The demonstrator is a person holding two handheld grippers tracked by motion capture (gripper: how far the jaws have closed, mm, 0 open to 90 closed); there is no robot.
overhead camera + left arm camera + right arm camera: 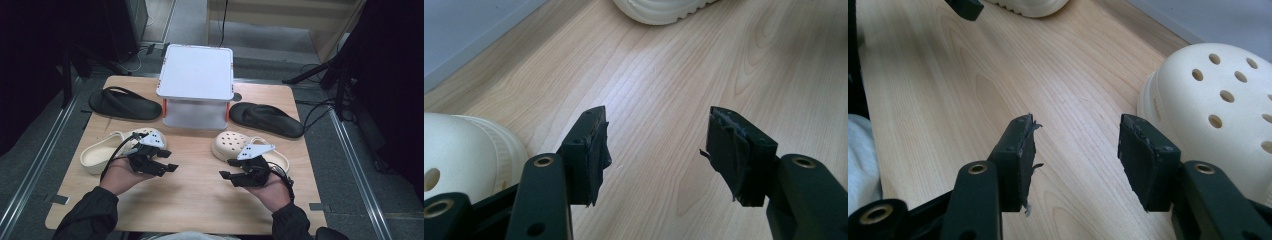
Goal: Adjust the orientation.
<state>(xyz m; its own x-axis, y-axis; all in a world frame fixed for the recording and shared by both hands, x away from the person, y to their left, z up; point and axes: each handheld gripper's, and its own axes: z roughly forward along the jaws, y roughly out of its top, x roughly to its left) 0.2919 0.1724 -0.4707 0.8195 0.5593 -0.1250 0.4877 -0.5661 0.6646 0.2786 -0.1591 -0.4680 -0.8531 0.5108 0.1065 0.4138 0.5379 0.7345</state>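
A light wooden table (200,195) with rounded corners stands on grey carpeted floor (45,125). Metal rails (30,165) run along the floor at 9 and 3 o'clock of the table. At 12 o'clock, beyond the far edge, a pale wooden panel (280,15) rises; it may be a cabinet or a low wall. Black stands (345,70) and loose cables (315,115) crowd the dark area at 2 o'clock, and dark equipment fills 10 o'clock. The light is even.

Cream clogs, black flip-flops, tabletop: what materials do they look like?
Cream clogs: likely moulded foam, matte; one-piece look, punched vent holes, ribbed sole edge. Black flip-flops: probably foam or rubber, matte with a faint sheen, strap looks moulded in. Tabletop: light wood or wood-look laminate, smooth satin, grain lines; can't tell which.
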